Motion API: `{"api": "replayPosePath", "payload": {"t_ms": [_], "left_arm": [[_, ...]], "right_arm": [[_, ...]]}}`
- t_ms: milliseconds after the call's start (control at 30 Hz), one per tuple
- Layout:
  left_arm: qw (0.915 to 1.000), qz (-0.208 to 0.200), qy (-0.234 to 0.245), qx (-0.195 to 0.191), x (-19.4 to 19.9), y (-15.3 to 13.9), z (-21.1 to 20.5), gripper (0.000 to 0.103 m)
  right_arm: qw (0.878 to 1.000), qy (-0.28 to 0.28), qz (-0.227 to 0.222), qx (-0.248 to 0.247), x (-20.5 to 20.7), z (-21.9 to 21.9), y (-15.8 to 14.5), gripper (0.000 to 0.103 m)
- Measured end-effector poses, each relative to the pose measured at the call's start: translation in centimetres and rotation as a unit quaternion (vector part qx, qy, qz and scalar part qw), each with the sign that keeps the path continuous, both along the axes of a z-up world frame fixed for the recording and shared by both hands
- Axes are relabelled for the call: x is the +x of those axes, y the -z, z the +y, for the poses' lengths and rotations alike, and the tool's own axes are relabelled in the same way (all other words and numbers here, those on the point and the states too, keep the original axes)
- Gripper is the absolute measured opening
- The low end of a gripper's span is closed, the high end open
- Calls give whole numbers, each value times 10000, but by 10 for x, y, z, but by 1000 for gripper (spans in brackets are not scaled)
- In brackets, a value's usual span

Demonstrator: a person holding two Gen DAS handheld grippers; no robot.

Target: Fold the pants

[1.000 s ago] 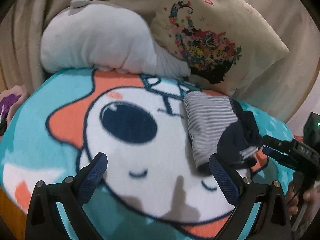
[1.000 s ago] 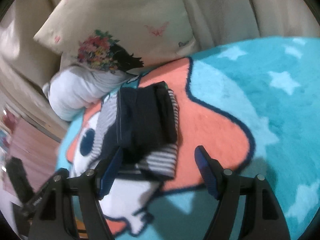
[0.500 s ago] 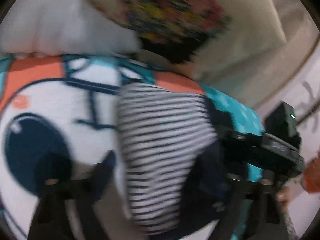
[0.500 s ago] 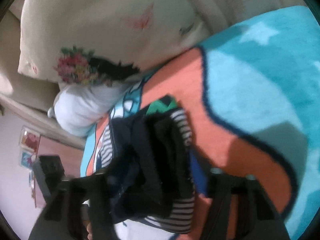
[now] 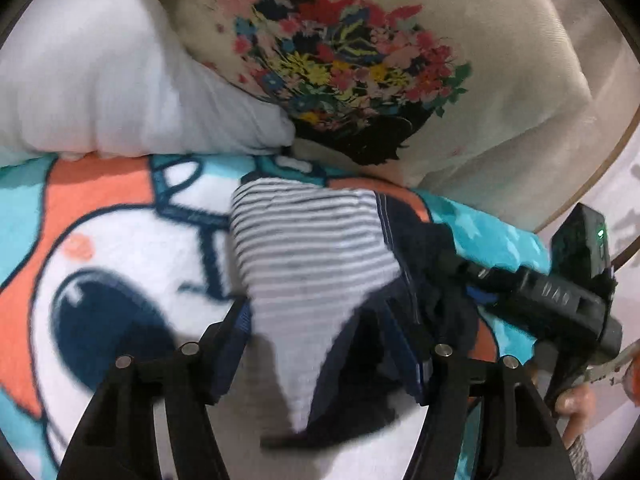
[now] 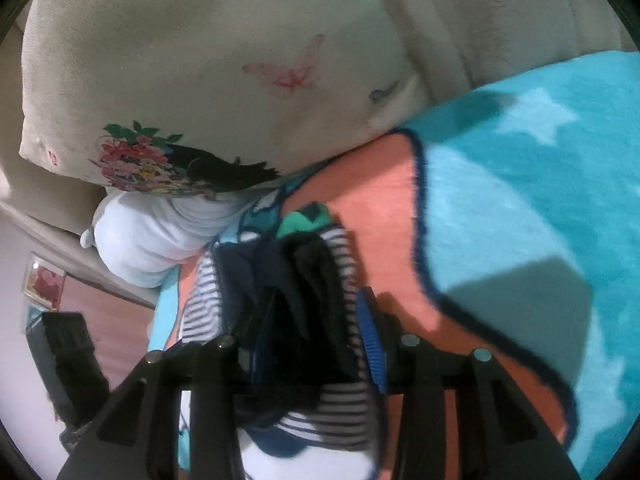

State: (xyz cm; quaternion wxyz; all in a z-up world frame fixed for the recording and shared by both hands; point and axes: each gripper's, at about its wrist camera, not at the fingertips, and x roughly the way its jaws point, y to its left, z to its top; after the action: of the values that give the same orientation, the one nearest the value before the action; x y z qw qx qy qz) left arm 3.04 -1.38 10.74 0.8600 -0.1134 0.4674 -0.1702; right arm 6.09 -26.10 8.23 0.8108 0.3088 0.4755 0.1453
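The pants (image 5: pixel 304 264) are a folded bundle of grey-and-white striped and navy cloth on a cartoon blanket (image 5: pixel 100 240). My left gripper (image 5: pixel 324 340) has its jaws closed in on the near end of the bundle, which is lifted a little. My right gripper (image 6: pixel 312 336) is shut on the navy side of the same pants (image 6: pixel 304 280); it also shows in the left wrist view (image 5: pixel 472 276), at the bundle's right edge.
A cream pillow with a flower print (image 5: pixel 360 64) and a white plush cushion (image 5: pixel 100 80) lie just behind the pants. The blanket spreads teal with stars to the right (image 6: pixel 540 200). A beige sofa back (image 6: pixel 480 12) rises behind.
Both grippers moved in from open positions short of the bundle and closed on it from opposite sides. The near end of the pants has lifted off the blanket.
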Motion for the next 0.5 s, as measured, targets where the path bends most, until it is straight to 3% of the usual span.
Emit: {"api": "replayPosePath", "payload": {"t_ms": [100,200,333,433,467,500], "left_arm": [[9996,-276,92,-68,-32,-8,-1,69],[9997,-175,175,-69,-41,6,-12,69],[9998,-24,87,194,-37,27,-25,69],[9994,-157,143,266,-43,24,-29,69],[9994,-171,166,259,-44,23,-29,70],[9993,-178,167,276,-42,26,-26,70]], "right_arm": [[9986,105,-512,-56,-20,-9,-27,40],[9946,-270,-752,656,-32,-5,-45,40],[9782,-650,-180,1965,-29,10,-19,40],[9809,-417,167,1895,-30,11,9,39],[9828,-294,236,1806,-32,5,17,36],[9816,-203,265,1880,-34,-1,27,25]]}}
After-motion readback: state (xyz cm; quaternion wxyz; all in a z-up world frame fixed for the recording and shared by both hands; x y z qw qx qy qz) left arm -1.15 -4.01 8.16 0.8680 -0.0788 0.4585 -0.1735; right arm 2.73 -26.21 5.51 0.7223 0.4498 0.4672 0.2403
